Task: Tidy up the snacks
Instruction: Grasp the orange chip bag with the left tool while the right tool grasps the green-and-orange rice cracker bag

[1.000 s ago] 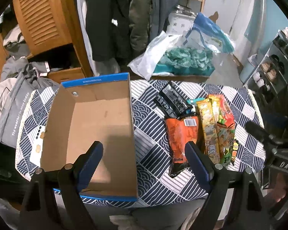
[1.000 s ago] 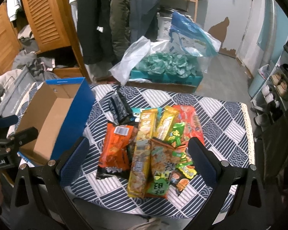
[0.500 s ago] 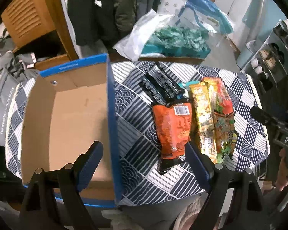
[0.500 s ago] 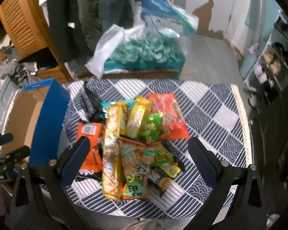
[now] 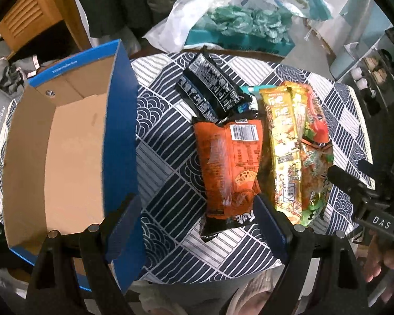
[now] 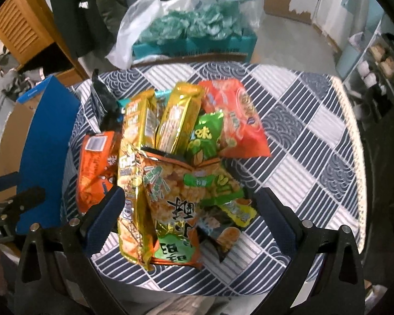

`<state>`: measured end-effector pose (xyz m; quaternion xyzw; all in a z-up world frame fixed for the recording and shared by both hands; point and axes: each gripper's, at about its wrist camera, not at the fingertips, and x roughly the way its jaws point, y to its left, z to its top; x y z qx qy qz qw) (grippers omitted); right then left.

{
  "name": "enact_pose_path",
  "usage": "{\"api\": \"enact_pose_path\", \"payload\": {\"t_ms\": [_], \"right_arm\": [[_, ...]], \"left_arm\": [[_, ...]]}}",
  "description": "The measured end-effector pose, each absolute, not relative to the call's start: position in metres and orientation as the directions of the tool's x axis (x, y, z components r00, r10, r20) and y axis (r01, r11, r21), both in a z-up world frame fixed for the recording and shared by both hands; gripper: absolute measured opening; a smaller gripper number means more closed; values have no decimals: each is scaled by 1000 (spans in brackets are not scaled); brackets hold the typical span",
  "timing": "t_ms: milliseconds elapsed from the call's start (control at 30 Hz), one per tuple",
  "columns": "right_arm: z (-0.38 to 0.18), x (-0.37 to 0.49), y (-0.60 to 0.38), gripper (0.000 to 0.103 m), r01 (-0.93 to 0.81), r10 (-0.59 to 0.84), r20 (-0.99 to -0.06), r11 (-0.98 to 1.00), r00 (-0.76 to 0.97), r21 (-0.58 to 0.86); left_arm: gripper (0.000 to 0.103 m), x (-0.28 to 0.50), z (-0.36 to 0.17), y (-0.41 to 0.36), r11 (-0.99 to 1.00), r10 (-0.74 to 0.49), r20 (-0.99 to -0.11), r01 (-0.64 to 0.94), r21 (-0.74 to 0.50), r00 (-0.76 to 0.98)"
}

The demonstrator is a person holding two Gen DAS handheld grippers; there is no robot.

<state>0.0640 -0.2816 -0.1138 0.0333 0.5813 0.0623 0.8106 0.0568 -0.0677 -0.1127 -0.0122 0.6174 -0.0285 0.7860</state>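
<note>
A pile of snack packets lies on the patterned tablecloth [image 5: 165, 141]: an orange bag [image 5: 228, 162], black packets [image 5: 210, 89], a long yellow packet [image 5: 283, 141]. In the right wrist view the pile shows two gold packets [image 6: 178, 120], a green bag [image 6: 207, 136], a red-orange bag [image 6: 233, 115] and a rice-cracker bag [image 6: 176, 197]. An empty cardboard box [image 5: 73, 152] with blue sides stands left of the pile. My left gripper [image 5: 197, 225] is open above the table's near edge, beside the orange bag. My right gripper [image 6: 189, 215] is open over the near end of the pile.
Behind the table sit a teal crate of green wrapped items [image 6: 194, 26] and white plastic bags [image 5: 186, 15]. Coats hang by a wooden louvred cabinet [image 5: 26, 26] at the back left. A shoe rack [image 6: 380, 63] stands at the right. A hand [image 5: 380, 262] holds the right gripper.
Both grippers have moved forward and lower toward the table. The left one shifted right, from over the box to beside the orange bag. The snacks look larger in both views.
</note>
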Motion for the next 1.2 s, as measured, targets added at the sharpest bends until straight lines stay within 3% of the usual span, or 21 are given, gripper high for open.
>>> {"api": "enact_pose_path", "payload": {"t_ms": [567,667,900,967,1000,1133,1200], "right_arm": [[-168,65,-275,82,-86,164,-966,985,199,150],[-176,68,-271,74,-100,161,-970,984,182,145],[-178,72,-270,38,-102,194,-967,979,168,178],[-172,71,-271,37,-98,183,-965,981,187,167],[-169,70,-271,36,-97,180,-964,982,196,163],[-152,72,-276,35,-78,182,-953,983,241,168],[-144,72,-277,35,-79,180,-949,983,258,164]], "left_arm": [[88,77,-159,-85,997,-73,-986,-9,-76,147],[88,83,-167,-84,996,-86,-987,-22,-89,134],[88,88,-180,-87,993,-109,-989,-25,-112,103],[88,89,-183,-88,993,-116,-988,-20,-119,99],[86,90,-185,-89,992,-124,-987,-7,-125,99],[58,89,-181,-92,984,-180,-977,16,-179,111],[52,88,-178,-94,986,-169,-978,19,-168,124]]}}
